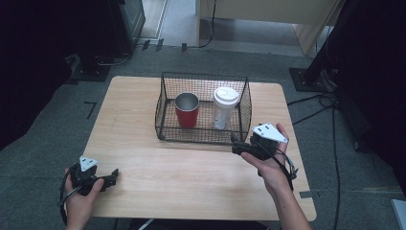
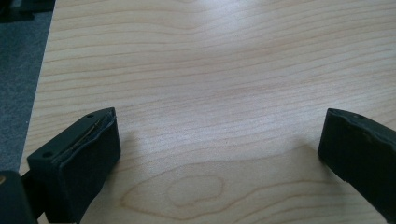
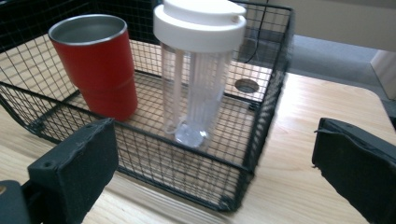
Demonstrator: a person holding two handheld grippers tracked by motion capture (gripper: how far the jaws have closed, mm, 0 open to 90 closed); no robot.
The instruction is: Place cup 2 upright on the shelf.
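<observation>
A wire basket (image 1: 203, 136) sits in the upper middle of the high view, on a wood table (image 1: 191, 177). Two things stand upright inside it: a red cup (image 1: 187, 110) on the left and a clear bottle (image 1: 224, 109) with a white lid on the right. They are close together but do not touch. The right gripper (image 1: 235, 145) hangs just beside the basket's front right corner, right of the middle of the frame. Its jaws are spread wide and hold nothing. In the right gripper view the bottle (image 3: 198, 70) stands in the top middle and the cup (image 3: 95, 63) at the upper left, both behind the wire wall (image 3: 187, 163). The left gripper (image 1: 114, 175) rests low at the lower left of the high view, well apart from the basket. Its jaws are also wide apart and empty, with bare wood between them in the left gripper view. I think the right gripper is going for the bottle. It could go wrong in a few ways. The wire wall is between the jaws and the bottle, so a jaw coming in low could bump the rim and push the basket. The bottle is tall and thin, so a hit near its lid could tip it onto the cup. The clear side looks smooth, so a weak squeeze could let it slip.
</observation>
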